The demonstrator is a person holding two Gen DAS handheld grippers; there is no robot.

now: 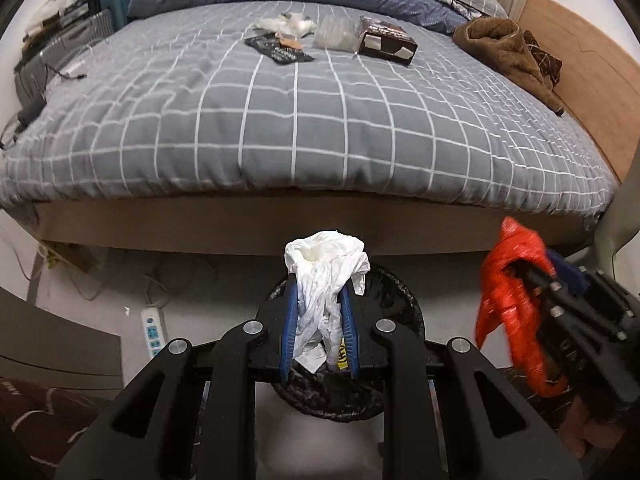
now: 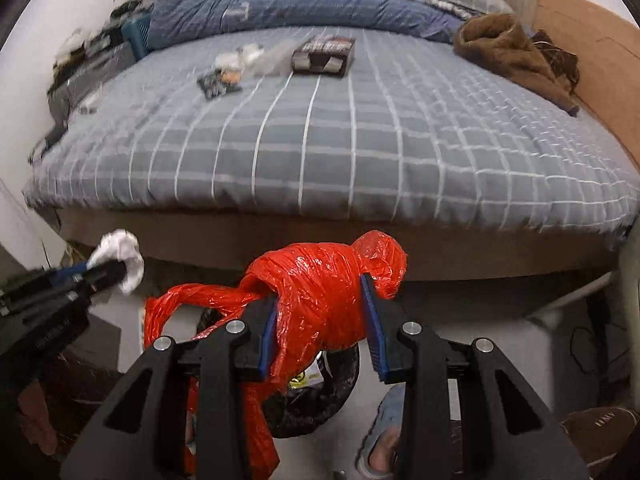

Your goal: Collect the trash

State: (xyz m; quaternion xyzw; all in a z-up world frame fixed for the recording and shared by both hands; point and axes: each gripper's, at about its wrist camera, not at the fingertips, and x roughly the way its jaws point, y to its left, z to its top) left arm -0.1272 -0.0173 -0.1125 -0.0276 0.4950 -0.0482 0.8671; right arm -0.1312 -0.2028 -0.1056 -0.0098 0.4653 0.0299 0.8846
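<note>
Just above the black-lined trash bin (image 1: 394,304) on the floor, the left claw (image 1: 320,300) is clenched on a crumpled white tissue wad (image 1: 324,276), which sticks up between its blue pads. Beside it the right claw (image 2: 322,300) grips a knotted red plastic bag (image 2: 316,288), loose ends trailing toward the bin's rim. Beyond stands the bed (image 1: 304,120) with its grey checked cover. Far up the cover lie more scraps: a dark wrapper (image 1: 280,50), white crumpled paper (image 1: 286,24), a clear plastic piece (image 1: 336,34) and a brown carton (image 1: 386,40). A brown garment (image 1: 508,54) rests near the bed's right edge.
</note>
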